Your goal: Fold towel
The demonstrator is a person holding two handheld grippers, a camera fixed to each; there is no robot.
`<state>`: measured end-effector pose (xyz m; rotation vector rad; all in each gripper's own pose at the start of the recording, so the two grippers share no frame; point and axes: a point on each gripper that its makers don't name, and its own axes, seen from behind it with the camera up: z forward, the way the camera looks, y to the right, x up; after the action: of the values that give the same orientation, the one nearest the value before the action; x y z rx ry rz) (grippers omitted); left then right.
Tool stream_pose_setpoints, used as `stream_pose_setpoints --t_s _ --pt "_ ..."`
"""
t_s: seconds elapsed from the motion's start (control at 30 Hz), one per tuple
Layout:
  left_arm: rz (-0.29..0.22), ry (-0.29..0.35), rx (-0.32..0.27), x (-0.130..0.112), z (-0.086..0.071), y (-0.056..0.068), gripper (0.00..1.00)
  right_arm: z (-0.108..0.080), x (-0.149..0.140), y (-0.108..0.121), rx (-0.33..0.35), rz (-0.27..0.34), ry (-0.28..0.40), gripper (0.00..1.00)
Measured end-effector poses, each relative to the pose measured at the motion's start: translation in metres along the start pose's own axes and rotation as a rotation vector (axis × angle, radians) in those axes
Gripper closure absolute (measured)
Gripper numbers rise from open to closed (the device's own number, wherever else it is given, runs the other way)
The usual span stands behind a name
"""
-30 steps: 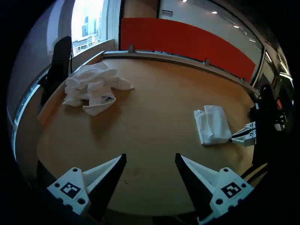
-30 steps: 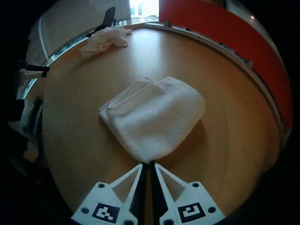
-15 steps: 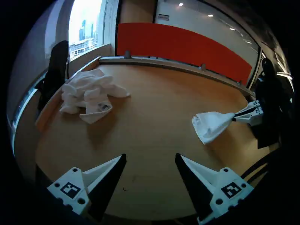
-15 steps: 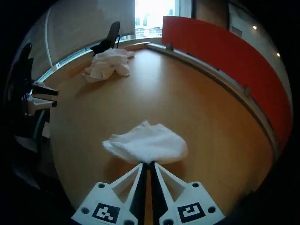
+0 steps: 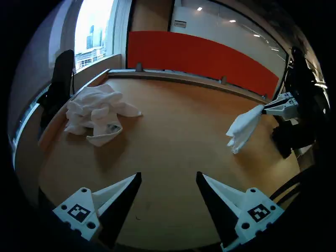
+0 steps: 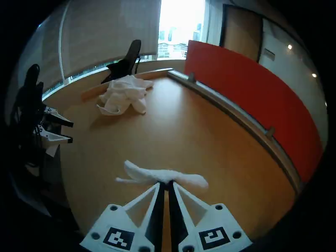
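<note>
Closest to you, your right gripper [image 6: 166, 183] has its fingers pressed together on one edge of the white towel [image 6: 163, 175], and both tips bite the cloth. A second ago that towel lay flat on the table [image 5: 176, 138] as a neat folded packet. Now you have raised it, and in the left gripper view it hangs from the tips in a limp drape, its lower end just clear of the wood as far as I can tell. That matters: held by one edge, the layers sag and may slip apart, so the fold may need squaring when you set it down.

Your left gripper [image 5: 168, 174] has its fingers spread wide with nothing between them. It hovers over the near part of the table, well apart from the towel, much where it was a second ago. I judge this towel's folding done and the carry-off begun; bring the idle gripper under the hanging end if you want the layers kept.

Farther off, a heap of unfolded white towels [image 5: 97, 112] lies near the table's far left corner, beside a dark chair [image 5: 59, 84]. Beyond the far edge stands a red partition [image 5: 201, 52].
</note>
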<state>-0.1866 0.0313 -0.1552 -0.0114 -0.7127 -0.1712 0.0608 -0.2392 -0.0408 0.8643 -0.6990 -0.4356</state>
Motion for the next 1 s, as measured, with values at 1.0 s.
stream_pose_setpoints --t_s 1.0 --pt "0.037 -0.003 -0.022 0.019 0.013 0.019 0.03 -0.11 -0.044 0.157 -0.158 0.15 -0.008 0.94"
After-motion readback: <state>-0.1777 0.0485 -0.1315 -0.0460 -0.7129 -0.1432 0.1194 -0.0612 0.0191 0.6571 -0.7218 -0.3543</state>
